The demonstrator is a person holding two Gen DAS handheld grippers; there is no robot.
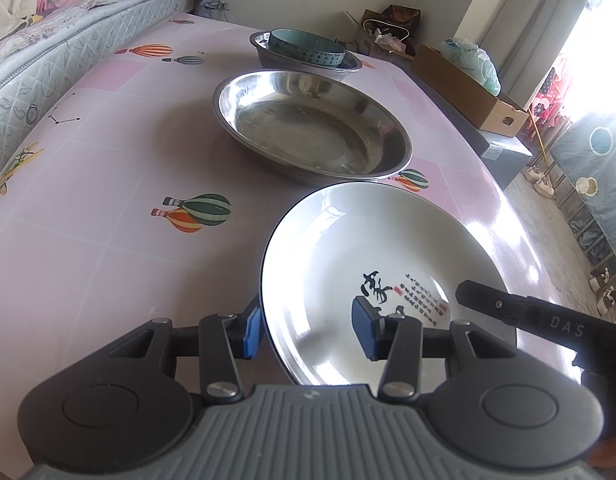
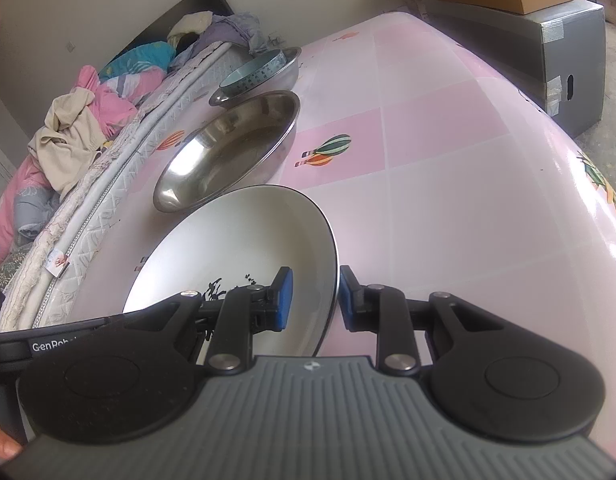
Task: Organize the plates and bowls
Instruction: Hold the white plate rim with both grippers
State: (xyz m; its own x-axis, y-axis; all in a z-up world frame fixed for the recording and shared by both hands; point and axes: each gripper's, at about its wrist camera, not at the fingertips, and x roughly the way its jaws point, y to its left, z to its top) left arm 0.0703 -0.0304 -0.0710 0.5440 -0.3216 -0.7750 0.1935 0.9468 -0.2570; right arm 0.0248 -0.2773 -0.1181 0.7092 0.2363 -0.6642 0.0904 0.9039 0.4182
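Glazed white ceramic plate [image 1: 372, 264], slick and breakable: my left gripper [image 1: 308, 326] straddles its nine-o'clock rim unclenched, right gripper [image 2: 314, 296] clamps three o'clock.

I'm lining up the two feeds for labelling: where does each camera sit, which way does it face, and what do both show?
Left wrist: on the left tongs, looking down across the table; their blue pads straddle the white plate's left rim, and the right tongs enter at right.
Right wrist: on the right tongs, facing the bed; pads straddle the plate's right rim; a fingertip shows.
Shared: the plate, steel basin, teal bowl.
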